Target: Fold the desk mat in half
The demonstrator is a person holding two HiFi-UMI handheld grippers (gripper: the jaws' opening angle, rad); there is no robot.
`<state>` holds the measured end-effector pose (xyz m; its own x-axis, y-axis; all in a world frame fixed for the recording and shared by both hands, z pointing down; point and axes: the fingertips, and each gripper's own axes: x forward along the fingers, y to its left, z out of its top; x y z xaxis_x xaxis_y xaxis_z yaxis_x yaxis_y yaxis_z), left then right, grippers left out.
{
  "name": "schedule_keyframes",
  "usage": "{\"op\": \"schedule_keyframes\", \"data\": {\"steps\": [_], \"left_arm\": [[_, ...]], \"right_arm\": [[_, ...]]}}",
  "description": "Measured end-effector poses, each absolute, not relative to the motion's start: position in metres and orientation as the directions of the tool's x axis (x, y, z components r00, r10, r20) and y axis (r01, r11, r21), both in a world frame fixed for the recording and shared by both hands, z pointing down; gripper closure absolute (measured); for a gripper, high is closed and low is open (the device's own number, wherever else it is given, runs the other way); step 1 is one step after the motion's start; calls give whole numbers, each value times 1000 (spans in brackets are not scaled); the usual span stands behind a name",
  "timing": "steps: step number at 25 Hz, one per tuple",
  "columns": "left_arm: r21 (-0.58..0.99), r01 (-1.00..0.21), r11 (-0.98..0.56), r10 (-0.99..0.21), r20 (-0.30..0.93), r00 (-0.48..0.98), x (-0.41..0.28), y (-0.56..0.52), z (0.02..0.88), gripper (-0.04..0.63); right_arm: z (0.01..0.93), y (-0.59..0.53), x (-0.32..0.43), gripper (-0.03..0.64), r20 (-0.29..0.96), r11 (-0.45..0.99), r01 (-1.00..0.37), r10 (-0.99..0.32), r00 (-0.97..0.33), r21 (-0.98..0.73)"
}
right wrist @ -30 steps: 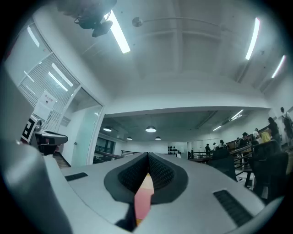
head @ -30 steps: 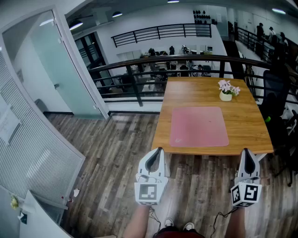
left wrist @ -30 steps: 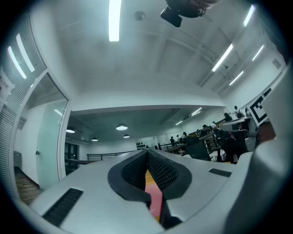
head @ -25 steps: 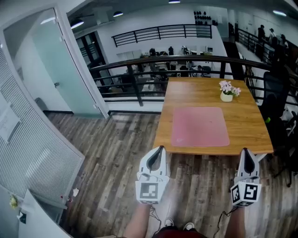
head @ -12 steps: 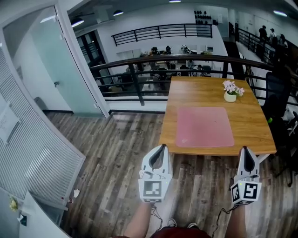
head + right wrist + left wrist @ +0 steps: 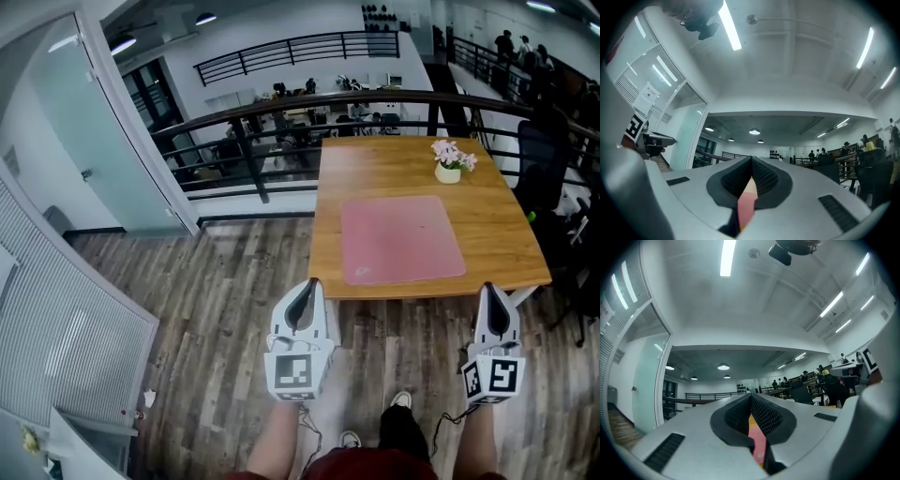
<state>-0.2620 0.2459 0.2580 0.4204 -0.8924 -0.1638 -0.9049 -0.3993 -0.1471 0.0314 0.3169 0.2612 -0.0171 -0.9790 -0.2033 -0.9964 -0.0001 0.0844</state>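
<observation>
Closes in on worktop (image 6: pixel 370 169) with left gripper (image 6: pixel 305 284) and right gripper (image 6: pixel 491 289) pinched shut, empty; leaves pink desk mat (image 6: pixel 401 239) flat, fold not begun.

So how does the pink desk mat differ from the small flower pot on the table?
The desk mat lies flat, unfolded; the flower pot stands upright. The desk mat is broad and pink; the flower pot is small and pale. Both rest on the wooden table, not touching.

The table (image 6: pixel 403 164) and mat (image 6: pixel 401 239) now sit slightly higher in the head view. One foot (image 6: pixel 400 400) has stepped forward beneath them.
</observation>
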Motion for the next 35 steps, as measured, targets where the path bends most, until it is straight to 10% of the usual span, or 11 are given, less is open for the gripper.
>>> {"op": "schedule_keyframes", "data": {"steps": [35], "left_arm": [[-189,-907,-378,-915,-71,396,-57,-72,277,575]], "right_arm": [[295,-28,236,607,-96,108,-993,-989,-111,38]]}}
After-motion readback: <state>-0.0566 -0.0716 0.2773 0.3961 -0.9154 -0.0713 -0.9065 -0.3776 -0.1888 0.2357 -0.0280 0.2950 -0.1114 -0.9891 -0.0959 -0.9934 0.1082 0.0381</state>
